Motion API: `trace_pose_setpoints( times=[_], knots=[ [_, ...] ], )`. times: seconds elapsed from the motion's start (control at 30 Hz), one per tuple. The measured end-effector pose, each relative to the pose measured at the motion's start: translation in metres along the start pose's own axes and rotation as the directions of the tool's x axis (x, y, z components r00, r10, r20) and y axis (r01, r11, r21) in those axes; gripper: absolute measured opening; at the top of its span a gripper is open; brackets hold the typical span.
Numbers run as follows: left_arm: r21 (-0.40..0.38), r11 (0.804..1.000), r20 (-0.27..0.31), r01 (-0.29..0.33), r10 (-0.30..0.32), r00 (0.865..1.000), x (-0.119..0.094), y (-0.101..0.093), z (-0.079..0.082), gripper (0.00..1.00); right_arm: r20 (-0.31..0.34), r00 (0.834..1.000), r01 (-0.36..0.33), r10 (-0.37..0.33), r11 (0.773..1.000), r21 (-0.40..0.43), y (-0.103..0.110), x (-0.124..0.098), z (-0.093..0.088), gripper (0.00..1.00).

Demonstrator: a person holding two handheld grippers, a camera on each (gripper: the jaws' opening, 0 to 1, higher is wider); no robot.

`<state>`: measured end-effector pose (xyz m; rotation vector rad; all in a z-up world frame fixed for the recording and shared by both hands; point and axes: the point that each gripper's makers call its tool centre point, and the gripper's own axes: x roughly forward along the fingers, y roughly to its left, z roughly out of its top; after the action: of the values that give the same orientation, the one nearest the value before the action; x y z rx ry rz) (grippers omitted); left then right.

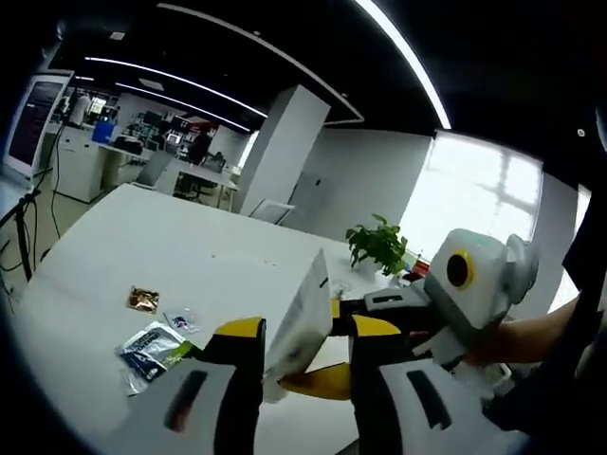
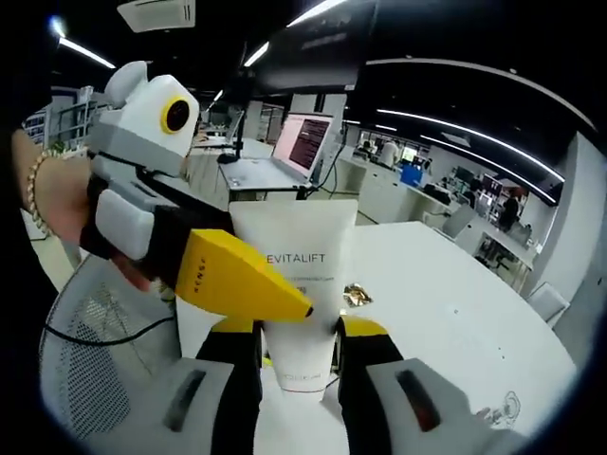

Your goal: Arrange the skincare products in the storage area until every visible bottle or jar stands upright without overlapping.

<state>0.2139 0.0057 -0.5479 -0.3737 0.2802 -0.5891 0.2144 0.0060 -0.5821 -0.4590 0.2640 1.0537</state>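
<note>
A white tube printed EVITALIFT stands cap down between my right gripper's jaws, which are shut on its lower end. My left gripper comes in from the left, and one yellow finger lies across the tube's front. In the left gripper view the tube shows edge on between my left gripper's jaws, with a gap to the right-hand jaw. My right gripper reaches in from the right, one yellow finger under the tube.
A white table carries silver sachets and a small gold packet, with a potted plant at its far side. A white mesh basket sits at lower left. A person's arm holds the right gripper.
</note>
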Motion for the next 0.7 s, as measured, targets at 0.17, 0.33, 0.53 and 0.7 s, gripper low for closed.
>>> trace_pose_setpoints(
  times=[0.17, 0.33, 0.53, 0.7],
  knots=[
    [0.033, 0.999, 0.012, -0.002, 0.002, 1.000, 0.002, -0.007, 0.003, 0.11, 0.010, 1.000, 0.010, -0.010, 1.000, 0.009, 0.001, -0.007, 0.004, 0.30],
    [0.045, 0.999, 0.025, -0.010, 0.009, 1.000, 0.003, -0.011, 0.008, 0.06, 0.010, 0.999, 0.034, -0.034, 0.999, 0.025, 0.000, -0.020, 0.008, 0.30],
    [-0.135, 0.988, 0.013, 0.071, -0.070, 0.997, 0.003, -0.020, 0.016, 0.05, 0.061, 0.997, 0.046, -0.051, 0.996, 0.082, -0.003, -0.034, 0.013, 0.31],
    [-0.152, 0.976, -0.002, 0.158, -0.160, 0.987, 0.003, -0.025, 0.026, 0.05, 0.145, 0.988, 0.037, -0.048, 0.996, 0.076, -0.005, -0.044, 0.020, 0.31]
  ],
)
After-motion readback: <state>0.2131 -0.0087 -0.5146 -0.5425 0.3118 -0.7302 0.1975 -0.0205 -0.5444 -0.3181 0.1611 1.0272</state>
